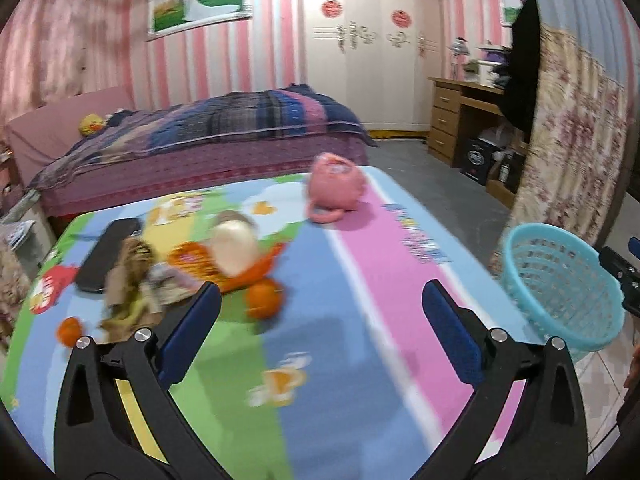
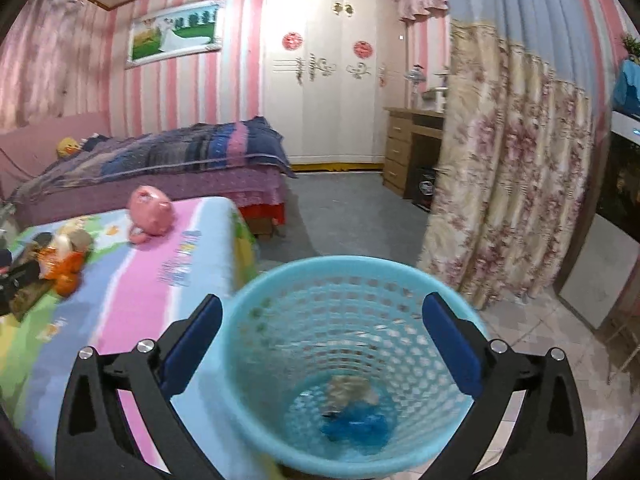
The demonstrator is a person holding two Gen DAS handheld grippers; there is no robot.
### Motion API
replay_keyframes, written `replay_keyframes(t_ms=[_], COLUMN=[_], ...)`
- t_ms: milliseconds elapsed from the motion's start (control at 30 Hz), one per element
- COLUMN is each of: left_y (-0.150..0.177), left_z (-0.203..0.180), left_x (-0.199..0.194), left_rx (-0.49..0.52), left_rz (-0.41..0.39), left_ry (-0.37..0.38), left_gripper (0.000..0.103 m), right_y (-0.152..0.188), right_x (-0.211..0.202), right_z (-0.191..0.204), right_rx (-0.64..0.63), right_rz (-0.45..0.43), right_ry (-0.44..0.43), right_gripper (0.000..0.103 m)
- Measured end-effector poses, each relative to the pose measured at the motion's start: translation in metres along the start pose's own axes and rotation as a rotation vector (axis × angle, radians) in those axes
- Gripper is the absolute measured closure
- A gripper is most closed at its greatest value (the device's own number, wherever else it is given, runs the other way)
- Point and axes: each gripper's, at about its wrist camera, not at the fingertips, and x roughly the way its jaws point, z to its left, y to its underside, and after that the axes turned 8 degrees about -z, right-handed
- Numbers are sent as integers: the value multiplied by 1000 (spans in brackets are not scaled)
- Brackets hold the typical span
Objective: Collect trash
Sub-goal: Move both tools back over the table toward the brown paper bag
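A light blue mesh trash basket (image 2: 352,360) stands on the floor by the table's right edge, with a blue wrapper (image 2: 356,426) and a pale crumpled scrap inside. My right gripper (image 2: 320,344) is open and empty just above its mouth. The basket also shows in the left wrist view (image 1: 560,288). My left gripper (image 1: 320,332) is open and empty above the colourful tablecloth (image 1: 320,360). On the table's left lie an orange wrapper (image 1: 240,268), a brown crumpled wrapper (image 1: 128,284), a pale egg-shaped object (image 1: 234,246) and two oranges (image 1: 264,298).
A black remote-like case (image 1: 106,254) lies at the table's left and a pink pouch (image 1: 336,186) at its far edge. A bed (image 1: 200,140) stands behind, a wooden desk (image 1: 460,120) at the back right, and a floral curtain (image 2: 508,168) hangs on the right.
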Motion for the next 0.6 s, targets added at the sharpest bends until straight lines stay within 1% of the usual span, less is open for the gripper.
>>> replay_keyframes(t_ms=[167,300,400,500,600], left_y=[6,14,18,24,23], left_z=[42,73,98,118,131], left_x=[-11,-13,-11,-5,-3], left_rx=[-19,-39,-60,-94,-113], left_rz=[2,18,28,64,57], left_ry=[-60,-91,-114,-136,-149], left_gripper=[6,6,6,6,6], right_y=[-3,-5,-10,-13,-16], right_x=[4,6,9,14,21], right_z=[48,83,110,133,149], right_rx=[-34,-80,-109,-125,-114], right_rz=[18,23,32,41,65], right_ry=[-59,-90,-120,-145,-171], right_gripper=[5,5,5,5,5])
